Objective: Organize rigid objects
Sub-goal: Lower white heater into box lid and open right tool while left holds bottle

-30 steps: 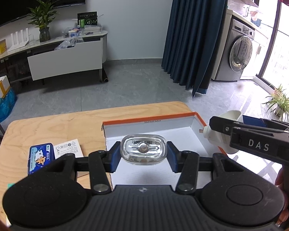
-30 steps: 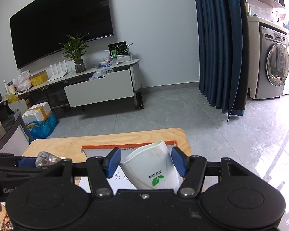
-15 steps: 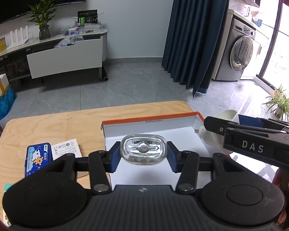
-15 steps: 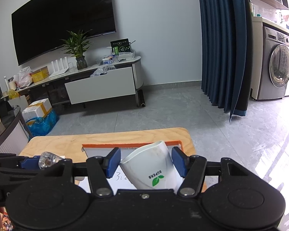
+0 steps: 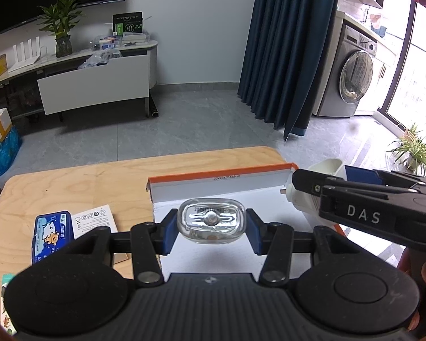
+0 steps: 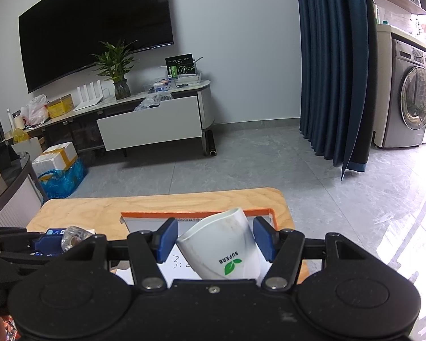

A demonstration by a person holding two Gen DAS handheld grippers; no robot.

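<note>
Under both tools lies the wooden tabletop [image 5: 71, 182], bearing an orange-edged white box [image 5: 221, 180] just ahead of them. The right hand-held gripper [image 6: 214, 238] clasps a tilted white cup [image 6: 224, 244] above the box; left of it, the left hand-held gripper [image 5: 211, 234] clamps a clear glass bottle [image 5: 211, 220].

left gripper [image 5: 211, 228]: jaws clamped, tilted down | right gripper [image 6: 214, 240]: jaws gripping, tilted down
</note>
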